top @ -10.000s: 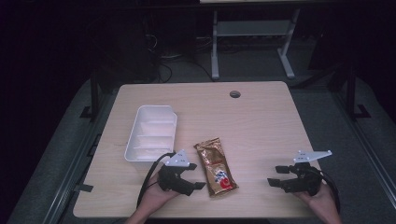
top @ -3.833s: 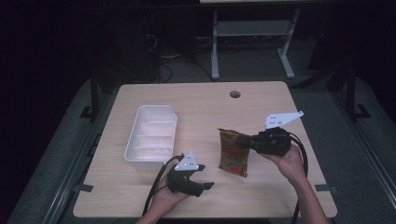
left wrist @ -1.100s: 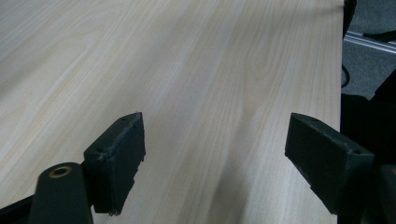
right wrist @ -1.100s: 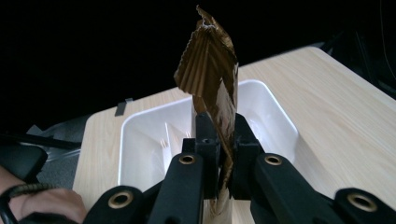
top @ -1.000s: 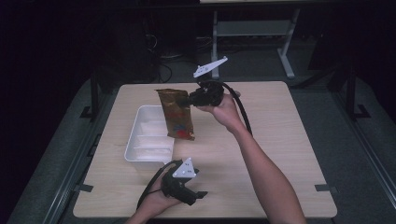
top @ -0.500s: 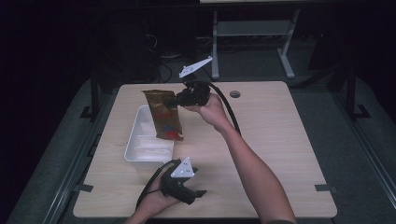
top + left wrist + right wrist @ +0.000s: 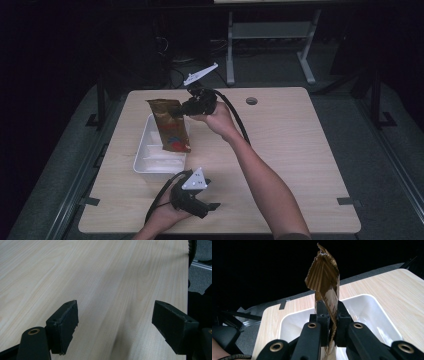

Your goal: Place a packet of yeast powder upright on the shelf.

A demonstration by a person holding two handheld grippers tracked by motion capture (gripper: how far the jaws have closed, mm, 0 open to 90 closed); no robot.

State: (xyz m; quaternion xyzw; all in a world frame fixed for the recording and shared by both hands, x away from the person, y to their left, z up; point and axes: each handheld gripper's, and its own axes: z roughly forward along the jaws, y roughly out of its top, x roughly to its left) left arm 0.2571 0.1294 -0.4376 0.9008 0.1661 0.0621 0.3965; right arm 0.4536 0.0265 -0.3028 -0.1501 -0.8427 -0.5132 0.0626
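The right gripper (image 7: 181, 111) is clamped on the top edge of the brown packet (image 7: 171, 125), which hangs above the white tray (image 7: 145, 162), while the left gripper (image 7: 113, 326) rests wide open and empty on the table (image 7: 300, 140).

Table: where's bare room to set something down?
The right half of the table, from the arm to the right edge, is bare, as is the far strip around the hole. Crowded on the left: tray, pouch above it.
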